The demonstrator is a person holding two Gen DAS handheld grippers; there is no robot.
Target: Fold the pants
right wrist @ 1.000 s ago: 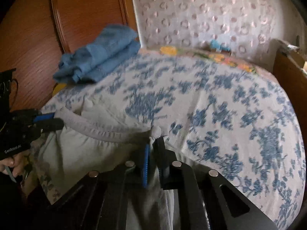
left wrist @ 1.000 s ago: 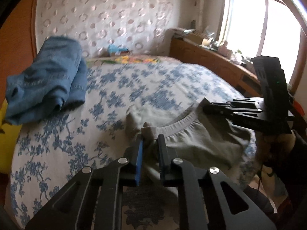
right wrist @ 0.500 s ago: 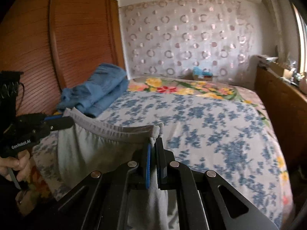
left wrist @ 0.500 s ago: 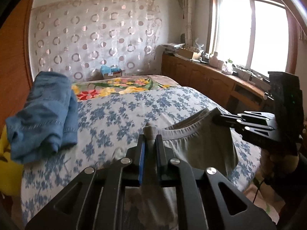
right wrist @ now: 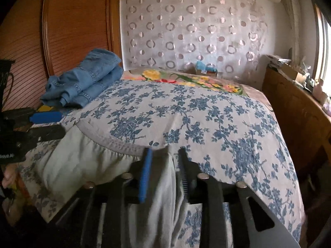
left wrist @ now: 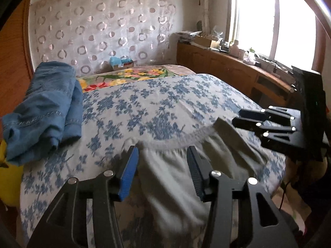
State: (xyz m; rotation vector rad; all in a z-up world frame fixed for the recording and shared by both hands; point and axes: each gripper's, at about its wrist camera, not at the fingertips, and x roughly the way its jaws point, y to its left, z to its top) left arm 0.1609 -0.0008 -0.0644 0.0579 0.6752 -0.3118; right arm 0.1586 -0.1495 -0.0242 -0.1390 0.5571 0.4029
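Grey-green pants (left wrist: 175,175) lie on the near edge of the bed, and their elastic waistband (left wrist: 175,142) arcs across the flowered cover. My left gripper (left wrist: 163,150) hovers at the waistband's left end. Its jaws are opening, with loose cloth lying below and between them, and the pads are off it. In the right wrist view the pants (right wrist: 82,161) hang over the bed edge. My right gripper (right wrist: 165,151) is at the waistband's right corner, also opening, with a fold of cloth standing free between its pads. Each gripper shows in the other's view: the right gripper (left wrist: 238,116) and the left gripper (right wrist: 61,124).
Folded blue jeans (left wrist: 45,103) sit at the far left of the bed, by a wooden panel (right wrist: 72,20). The blue-flowered cover (right wrist: 206,113) stretches back to a bright floral blanket (left wrist: 128,76). A wooden cabinet (left wrist: 238,68) with clutter runs under the window at right.
Both grippers were shut on the waistband corners and held the pants up. Now both have opened, and the pants have dropped onto the bed.
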